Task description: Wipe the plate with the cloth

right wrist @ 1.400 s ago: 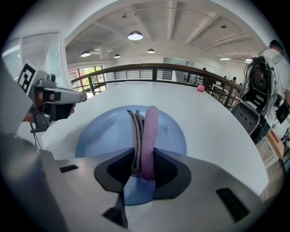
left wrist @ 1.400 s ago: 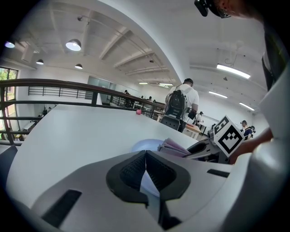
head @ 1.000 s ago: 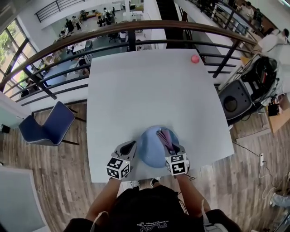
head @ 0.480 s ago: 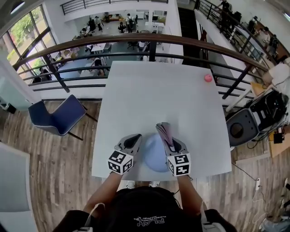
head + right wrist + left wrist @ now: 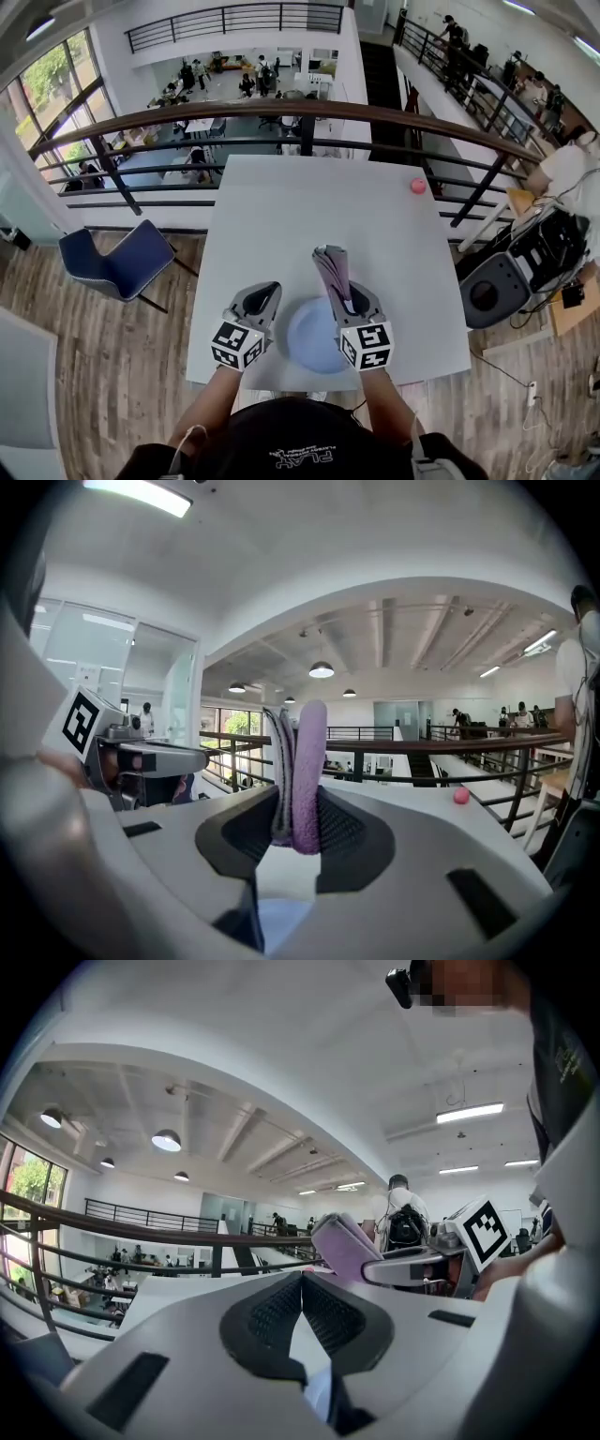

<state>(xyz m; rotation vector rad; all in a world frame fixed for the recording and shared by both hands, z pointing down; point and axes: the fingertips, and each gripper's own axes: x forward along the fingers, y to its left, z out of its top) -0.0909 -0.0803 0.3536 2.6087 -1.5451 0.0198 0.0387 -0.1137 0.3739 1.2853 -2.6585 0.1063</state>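
Plate [image 5: 314, 336] round, blue, fuzzy cloth [image 5: 330, 267] in right tongs [image 5: 298, 822]

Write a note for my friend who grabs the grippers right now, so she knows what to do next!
Left gripper: fingers shut with nothing between them, beside the left rim of the plate.
Right gripper: shut on the purple cloth, which sticks up out of the fingers and is off the plate.
Plate: light blue, on the white table near its front edge, between both grippers.
Done: the cloth is in the gripper. How much wiping has happened can't be told.
Left: lower the cloth onto the plate and wipe, probably steadying the rim with the left gripper.
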